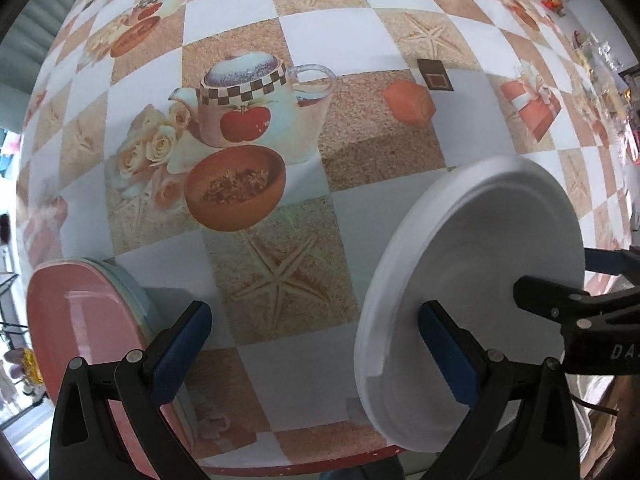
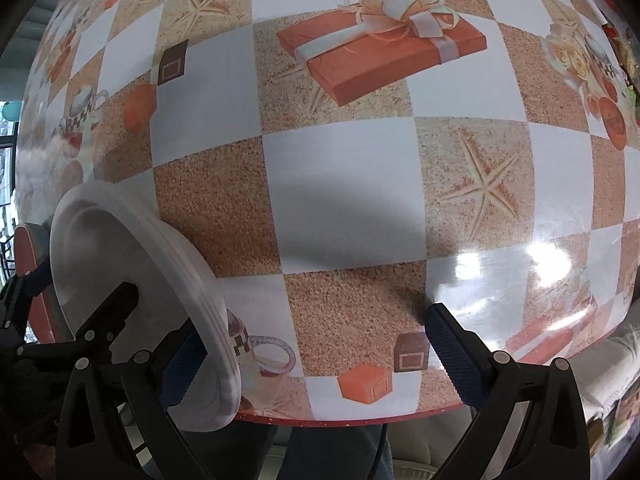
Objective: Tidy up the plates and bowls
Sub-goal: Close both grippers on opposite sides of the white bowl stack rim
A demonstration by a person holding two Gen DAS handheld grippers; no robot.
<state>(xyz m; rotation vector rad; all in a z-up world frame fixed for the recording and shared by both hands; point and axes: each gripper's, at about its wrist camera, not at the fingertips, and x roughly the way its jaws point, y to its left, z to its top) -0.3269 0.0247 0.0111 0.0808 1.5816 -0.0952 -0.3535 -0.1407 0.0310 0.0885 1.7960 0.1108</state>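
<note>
Left gripper hangs with fingers spread wide above the printed tablecloth, its right finger over the empty white plate; right gripper, likewise agape, straddles that plate's rim near the table's edge; a pink plate tops a stack of plates at far left.

Left tongs and right tongs both gape wide.

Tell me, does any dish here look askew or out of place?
The white plate overhangs the table edge, apart from the pink plate stack. Nothing looks spilled or broken.
</note>
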